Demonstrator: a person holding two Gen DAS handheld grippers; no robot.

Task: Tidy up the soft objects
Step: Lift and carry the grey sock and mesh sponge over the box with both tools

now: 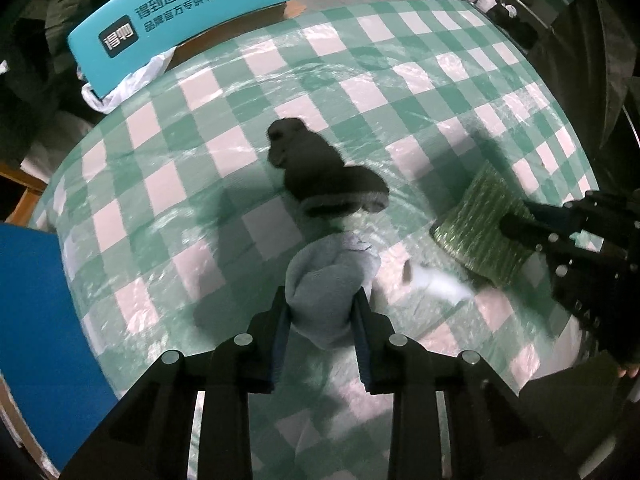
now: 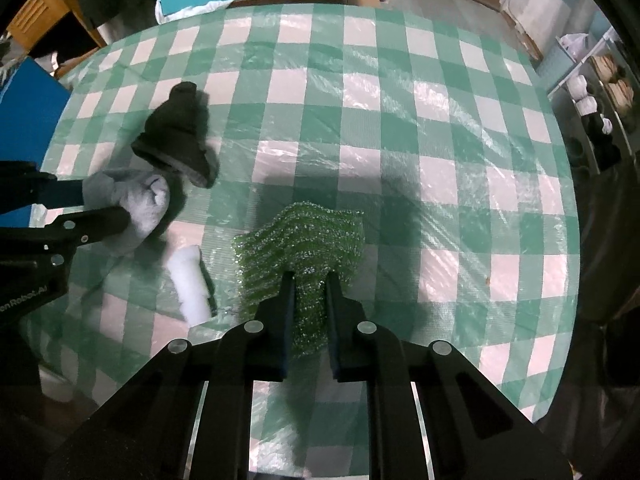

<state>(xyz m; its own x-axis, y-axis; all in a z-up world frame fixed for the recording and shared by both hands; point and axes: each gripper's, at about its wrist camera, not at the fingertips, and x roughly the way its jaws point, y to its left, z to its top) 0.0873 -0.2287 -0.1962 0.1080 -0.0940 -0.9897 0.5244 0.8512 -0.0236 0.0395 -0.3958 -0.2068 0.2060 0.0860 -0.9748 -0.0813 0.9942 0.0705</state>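
**Two grippers, each clamped on a soft item over a checked tablecloth**

The left gripper point(image 1: 322, 312) points down at the table, and its two jaws press in on a bunched grey sock point(image 1: 332, 284), which bulges between and above the blue pads. In the right wrist view the same grey sock point(image 2: 132, 204) appears at the left edge, pinched between the dark fingers point(image 2: 100, 220) of the left gripper.

The right gripper point(image 2: 310, 292) is closed narrowly on one edge of a green sparkly sponge cloth point(image 2: 304, 240); the cloth fans out beyond the fingertips and its rippled far edge stands clear of the jaws. In the left wrist view the green cloth point(image 1: 476, 228) lies to the right of the grey sock, with the right gripper point(image 1: 520, 224) reaching in from the right side.

Taking the grey sock as landmark: a black sock point(image 1: 320, 168), crumpled with its cuff turned toward the camera, lies just beyond the sock and appears to touch it. A small white foam piece point(image 2: 190, 284) lies on the cloth between the grey sock and the green cloth, near both; in the left wrist view it is blurred. The green-and-white checked tablecloth point(image 1: 192, 128), covered in clear film, lies under all items. A teal printed box point(image 1: 180, 20) stands at the far table edge, well apart from the grey sock, and a blue panel point(image 1: 36, 320) lies off its left.
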